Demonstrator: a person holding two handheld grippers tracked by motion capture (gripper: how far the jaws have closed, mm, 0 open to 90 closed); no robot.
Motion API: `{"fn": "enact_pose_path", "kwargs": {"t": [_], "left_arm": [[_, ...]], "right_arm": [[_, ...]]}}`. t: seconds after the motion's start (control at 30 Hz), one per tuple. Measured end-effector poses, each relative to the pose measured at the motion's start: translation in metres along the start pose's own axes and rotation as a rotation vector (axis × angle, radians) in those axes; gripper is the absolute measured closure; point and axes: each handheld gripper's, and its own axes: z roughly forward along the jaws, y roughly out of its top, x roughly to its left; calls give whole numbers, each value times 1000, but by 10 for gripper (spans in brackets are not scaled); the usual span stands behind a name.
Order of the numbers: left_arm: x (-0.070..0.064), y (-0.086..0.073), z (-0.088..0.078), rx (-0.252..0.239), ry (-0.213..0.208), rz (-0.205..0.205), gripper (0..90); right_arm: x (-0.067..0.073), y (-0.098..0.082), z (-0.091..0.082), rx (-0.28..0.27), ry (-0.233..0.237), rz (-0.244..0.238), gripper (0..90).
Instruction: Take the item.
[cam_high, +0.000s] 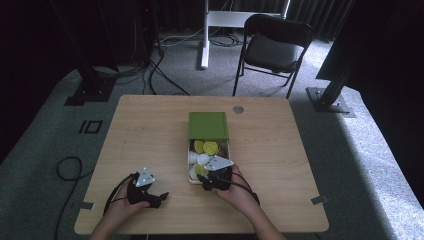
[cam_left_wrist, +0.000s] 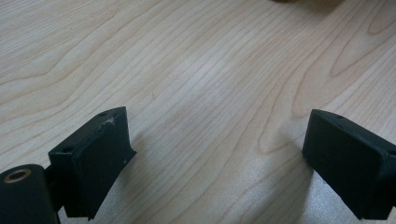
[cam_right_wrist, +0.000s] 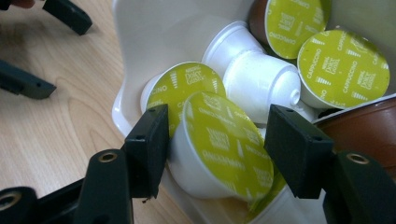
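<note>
Risk: right gripper (cam_right_wrist: 217, 149) fingers straddle a green-lid pod (cam_right_wrist: 219, 147) w/ a visible gap on the far side, not yet clamped; the slanted pod could slip or twist as they close. Pod sits in the near end of the white box (cam_high: 190, 150), mid tabletop (cam_high: 150, 130). Left gripper (cam_left_wrist: 217, 158) lies low over bare wood, fingers wide apart, empty. Both forearms come in from the near edge.

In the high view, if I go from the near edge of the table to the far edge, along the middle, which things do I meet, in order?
Right tongs → white box of coffee capsules → green lid → small round grey disc in the tabletop.
</note>
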Motion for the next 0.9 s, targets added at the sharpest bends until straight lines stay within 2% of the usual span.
{"fn": "enact_pose_path", "kwargs": {"t": [0.17, 0.3, 0.37, 0.53, 0.9], "left_arm": [[0, 0, 0, 0, 0, 0, 88], [0, 0, 0, 0, 0, 0, 88], [0, 0, 0, 0, 0, 0, 88], [0, 0, 0, 2, 0, 2, 88], [0, 0, 0, 0, 0, 0, 88]], "right_arm": [[-2, 1, 4, 26, 2, 41, 381], [-3, 2, 4, 31, 10, 38, 388], [-3, 2, 3, 29, 14, 20, 395], [-6, 5, -2, 0, 42, 43, 396], [-12, 19, -20, -63, 40, 41, 397]]}}
